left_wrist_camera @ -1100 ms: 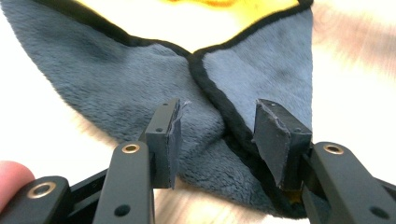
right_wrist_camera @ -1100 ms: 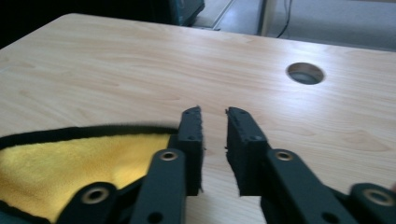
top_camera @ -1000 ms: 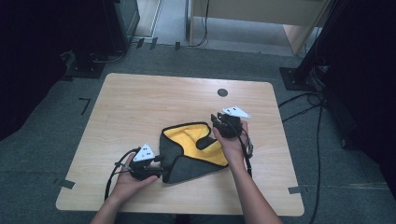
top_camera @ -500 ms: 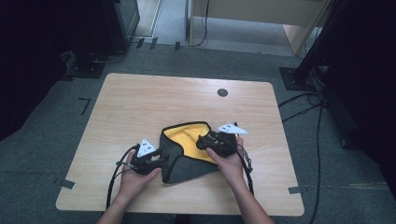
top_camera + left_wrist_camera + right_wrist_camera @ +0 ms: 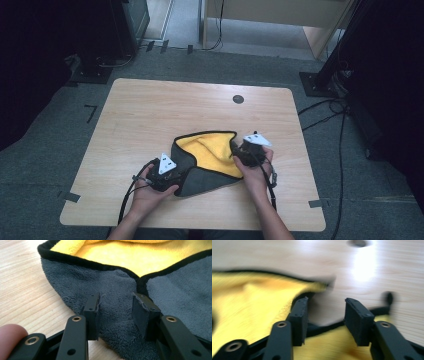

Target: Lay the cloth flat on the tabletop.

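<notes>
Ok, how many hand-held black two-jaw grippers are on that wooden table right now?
2. The left gripper sits at the near-left grey edge of the yellow-and-grey fleece cloth; the right gripper is over the cloth's right side, above the yellow lining. None seem hidden.

Parted tongs (image 5: 116, 312) over grey fleece cloth (image 5: 112, 287), yellow lining beyond, wooden table (image 5: 22, 290) beside

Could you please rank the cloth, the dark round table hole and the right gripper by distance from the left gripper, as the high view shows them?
1. Cloth, right beside the left gripper.
2. Right gripper, across the cloth.
3. Table hole, near the far edge.
</notes>
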Motion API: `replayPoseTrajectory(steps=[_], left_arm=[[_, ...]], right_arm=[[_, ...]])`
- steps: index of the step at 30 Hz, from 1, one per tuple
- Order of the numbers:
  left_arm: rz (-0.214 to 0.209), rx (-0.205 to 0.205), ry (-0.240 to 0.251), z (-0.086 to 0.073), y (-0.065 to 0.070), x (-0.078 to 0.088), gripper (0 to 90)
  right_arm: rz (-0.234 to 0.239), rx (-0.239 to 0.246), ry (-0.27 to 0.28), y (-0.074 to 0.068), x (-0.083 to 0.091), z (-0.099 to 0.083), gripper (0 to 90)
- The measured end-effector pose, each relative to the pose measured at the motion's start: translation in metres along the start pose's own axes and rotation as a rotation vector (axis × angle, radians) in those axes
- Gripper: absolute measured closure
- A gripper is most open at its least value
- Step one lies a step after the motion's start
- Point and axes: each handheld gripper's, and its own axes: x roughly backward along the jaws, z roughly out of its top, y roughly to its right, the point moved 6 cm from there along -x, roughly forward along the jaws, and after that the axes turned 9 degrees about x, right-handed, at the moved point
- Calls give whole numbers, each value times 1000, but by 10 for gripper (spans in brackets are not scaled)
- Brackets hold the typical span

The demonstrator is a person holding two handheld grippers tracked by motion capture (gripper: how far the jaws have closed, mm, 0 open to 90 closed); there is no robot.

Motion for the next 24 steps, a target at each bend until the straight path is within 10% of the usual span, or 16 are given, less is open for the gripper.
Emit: replayPoseTrajectory(steps=[8,13,21,24], left_arm=[[28,-5,-34,0,-1,-2,676],[10,42,-33,0,-12,1,886],[94,108,-22,2,-50,13,900],[125,160,-7,3,-70,19,900]], right_arm=[[160,24,108,-3,22,5,469],[304,142,37,-25,19,-6,448],[270,148,-66,-20,1,-27,484],[237,153,-83,-19,2,-28,637]])
